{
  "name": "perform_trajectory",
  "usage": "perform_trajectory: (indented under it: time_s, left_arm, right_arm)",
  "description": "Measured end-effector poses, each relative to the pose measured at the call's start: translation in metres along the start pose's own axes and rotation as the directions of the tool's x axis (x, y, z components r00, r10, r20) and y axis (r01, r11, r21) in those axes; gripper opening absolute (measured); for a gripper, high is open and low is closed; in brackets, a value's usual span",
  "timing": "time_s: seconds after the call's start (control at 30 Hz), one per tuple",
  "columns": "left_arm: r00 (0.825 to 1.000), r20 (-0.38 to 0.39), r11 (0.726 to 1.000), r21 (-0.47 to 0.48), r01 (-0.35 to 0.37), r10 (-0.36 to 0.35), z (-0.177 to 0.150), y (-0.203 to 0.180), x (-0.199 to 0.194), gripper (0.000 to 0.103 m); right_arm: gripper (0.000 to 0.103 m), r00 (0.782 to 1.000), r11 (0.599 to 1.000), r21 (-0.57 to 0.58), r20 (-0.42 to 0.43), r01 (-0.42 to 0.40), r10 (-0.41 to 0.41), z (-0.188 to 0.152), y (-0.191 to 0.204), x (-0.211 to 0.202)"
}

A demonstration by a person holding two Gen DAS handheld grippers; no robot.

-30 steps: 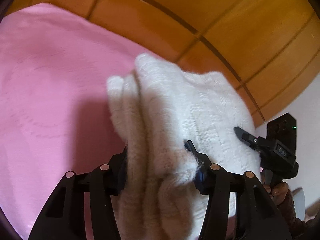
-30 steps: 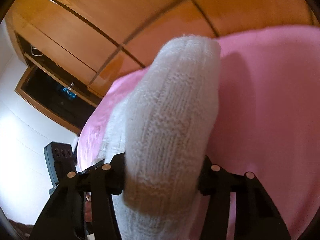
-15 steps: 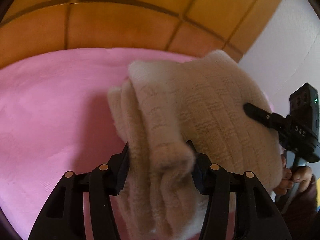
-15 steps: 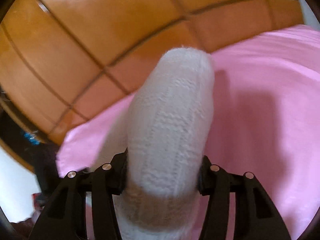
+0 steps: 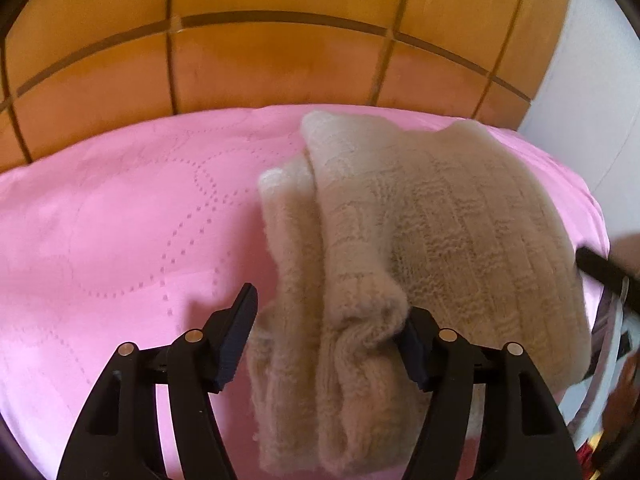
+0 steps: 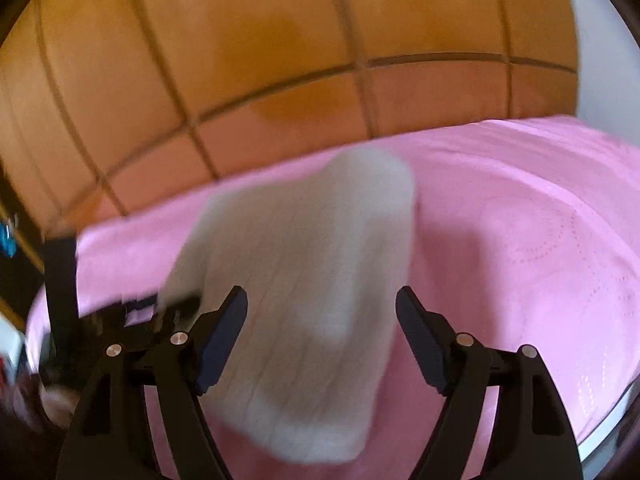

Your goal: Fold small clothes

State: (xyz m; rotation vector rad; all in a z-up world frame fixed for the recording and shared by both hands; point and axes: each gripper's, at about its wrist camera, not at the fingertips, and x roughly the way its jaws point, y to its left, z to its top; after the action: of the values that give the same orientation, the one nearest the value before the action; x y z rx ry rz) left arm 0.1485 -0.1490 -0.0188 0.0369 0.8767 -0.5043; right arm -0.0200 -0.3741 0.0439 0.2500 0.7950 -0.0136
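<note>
Lying between both spread grippers: cream knit garment (image 5: 420,240) on pink bedcover (image 5: 120,220); left gripper (image 5: 328,332), right gripper (image 6: 322,332) jaws just opened, released.

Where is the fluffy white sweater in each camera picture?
Left wrist view: the sweater fills the middle and right, lying folded on the pink bedspread, its cuff end between the left gripper's fingers.
Right wrist view: it sits in the middle, blurred, running down between the right gripper's fingers.
Shared landmark: the wooden panelled wall behind the bed.
</note>
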Motion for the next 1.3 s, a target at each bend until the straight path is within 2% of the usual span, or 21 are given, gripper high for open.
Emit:
perform_trajectory:
  time_s: [0.1,0.13,0.2,0.27,0.37,0.47,0.63,1.0,1.3]
  left_arm:
    - [1.000,0.004,1.000,-0.022,-0.010,0.010,-0.003,0.001,-0.007,0.067]
    - [1.000,0.013,1.000,-0.020,-0.017,0.017,-0.004,0.000,-0.010,0.068]
    - [0.998,0.045,0.999,-0.003,-0.047,0.047,-0.010,-0.002,-0.023,0.070]
    - [0.997,0.060,0.999,-0.002,-0.052,0.052,-0.015,-0.002,-0.033,0.070]
    - [0.994,0.091,0.998,-0.021,-0.059,0.061,-0.022,0.000,-0.047,0.077]
    - [0.990,0.116,0.997,-0.026,-0.072,0.075,-0.028,0.003,-0.061,0.084]
    - [0.981,0.161,0.994,-0.040,-0.106,0.111,-0.036,0.006,-0.078,0.086]
    - [0.967,0.192,0.985,-0.075,-0.153,0.165,-0.049,0.013,-0.103,0.088]
    - [0.967,0.189,0.984,-0.084,-0.160,0.173,-0.055,0.015,-0.108,0.090]
  right_arm:
    - [0.077,0.990,0.991,-0.073,-0.073,0.116,-0.121,-0.023,0.018,0.019]
    - [0.078,0.988,0.989,-0.074,-0.076,0.130,-0.135,-0.029,0.018,0.019]
    - [0.079,0.990,0.992,-0.015,-0.069,0.123,-0.123,-0.032,0.016,0.012]
    - [0.079,0.991,0.992,0.016,-0.058,0.125,-0.124,-0.030,0.017,0.006]
    - [0.081,0.989,0.988,0.050,-0.033,0.148,-0.147,-0.030,0.020,-0.007]
    - [0.088,0.985,0.983,0.067,-0.007,0.172,-0.172,-0.028,0.034,-0.019]
    - [0.094,0.974,0.971,0.084,0.018,0.225,-0.227,-0.030,0.052,-0.026]
    - [0.100,0.958,0.960,0.022,0.064,0.280,-0.281,-0.043,0.082,-0.032]
    - [0.100,0.963,0.964,0.010,0.048,0.265,-0.265,-0.048,0.090,-0.027]
